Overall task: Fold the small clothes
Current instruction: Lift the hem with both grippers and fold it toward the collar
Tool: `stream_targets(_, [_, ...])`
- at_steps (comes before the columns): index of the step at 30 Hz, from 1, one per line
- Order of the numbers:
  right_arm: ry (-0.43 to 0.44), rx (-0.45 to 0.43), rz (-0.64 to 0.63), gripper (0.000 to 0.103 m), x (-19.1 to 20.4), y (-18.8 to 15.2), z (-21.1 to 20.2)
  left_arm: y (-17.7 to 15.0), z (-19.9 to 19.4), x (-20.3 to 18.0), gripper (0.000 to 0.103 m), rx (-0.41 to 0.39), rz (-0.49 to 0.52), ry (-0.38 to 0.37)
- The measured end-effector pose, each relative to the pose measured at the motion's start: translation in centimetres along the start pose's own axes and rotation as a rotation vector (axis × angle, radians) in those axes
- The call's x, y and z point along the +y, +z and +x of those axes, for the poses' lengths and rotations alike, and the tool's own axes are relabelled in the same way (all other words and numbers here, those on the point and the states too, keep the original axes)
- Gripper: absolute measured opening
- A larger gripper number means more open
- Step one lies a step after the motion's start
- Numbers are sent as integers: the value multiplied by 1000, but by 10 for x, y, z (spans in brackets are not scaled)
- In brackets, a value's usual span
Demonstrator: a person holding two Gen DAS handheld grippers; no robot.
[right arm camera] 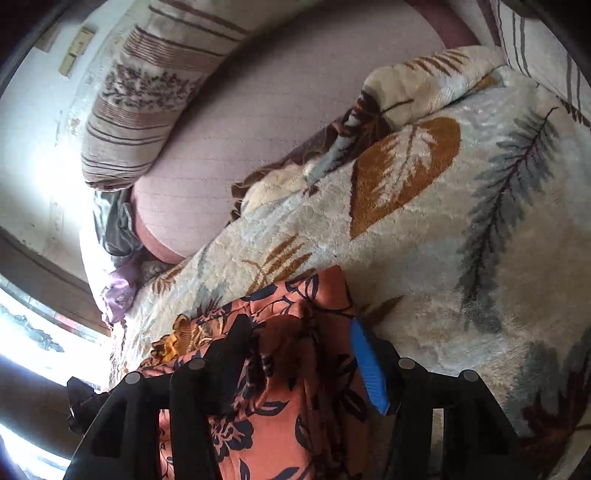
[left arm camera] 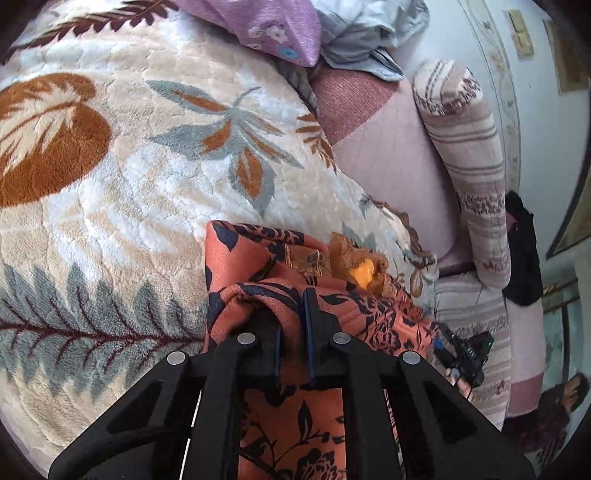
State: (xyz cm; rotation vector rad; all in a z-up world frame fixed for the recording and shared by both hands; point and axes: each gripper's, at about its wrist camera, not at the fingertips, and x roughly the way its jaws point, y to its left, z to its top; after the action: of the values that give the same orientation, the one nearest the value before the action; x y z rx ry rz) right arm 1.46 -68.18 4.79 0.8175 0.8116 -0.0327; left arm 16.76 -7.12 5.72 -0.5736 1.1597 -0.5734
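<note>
An orange garment with dark blue flowers (left arm camera: 255,258) lies bunched on a plush leaf-patterned blanket (left arm camera: 147,177). My left gripper (left arm camera: 293,314) is shut on a fold of this garment, with cloth pinched between the two fingers. In the right wrist view the same garment (right arm camera: 280,417) runs between the fingers of my right gripper (right arm camera: 299,332). Its jaws stand wide apart around the cloth, with the blue pad (right arm camera: 369,365) on the right. The right gripper also shows small in the left wrist view (left arm camera: 461,354).
A striped bolster pillow (left arm camera: 469,158) lies along the white wall. A pink mattress sheet (right arm camera: 280,122) shows beyond the blanket (right arm camera: 443,206). A purple cloth (left arm camera: 273,26) and a pale blue cloth (left arm camera: 362,33) lie at the far end. A black item (left arm camera: 521,251) sits by the wall.
</note>
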Motion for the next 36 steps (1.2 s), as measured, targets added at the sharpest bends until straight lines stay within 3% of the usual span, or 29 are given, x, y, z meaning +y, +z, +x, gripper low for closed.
stream_targets(3, [18, -16, -131, 53, 3, -11, -19, -4, -18, -8, 22, -13, 106, 40])
stream_targets(6, [15, 25, -218, 53, 9, -23, -24, -2, -38, -8, 25, -64, 139, 35])
stream_targets(9, [43, 48, -237, 53, 17, -27, -18, 4, -39, -8, 42, -90, 145, 47])
stream_targets(12, [90, 65, -230, 53, 35, -22, -1, 13, -23, -12, 42, -76, 148, 55])
stream_targets(16, [169, 51, -119, 53, 46, -1, 27, 13, -20, -22, 42, -90, 189, 45])
stream_targets(20, [187, 12, -91, 53, 48, 7, 21, -1, -35, -23, 42, -71, 286, 82])
stream_targets(25, [100, 27, -297, 53, 55, -17, -9, -31, -40, -33, 42, -45, 532, 221])
stream_targets(29, [-28, 51, -467, 53, 57, -32, -16, -45, -32, -47, 42, -37, 685, 234])
stream_targets(33, [-121, 92, -564, 53, 66, -33, 9, -34, -3, -55, 42, -33, 766, 283])
stream_targets(36, [-174, 93, -557, 53, 77, -21, 40, -2, 19, -50, 42, -69, 692, 346])
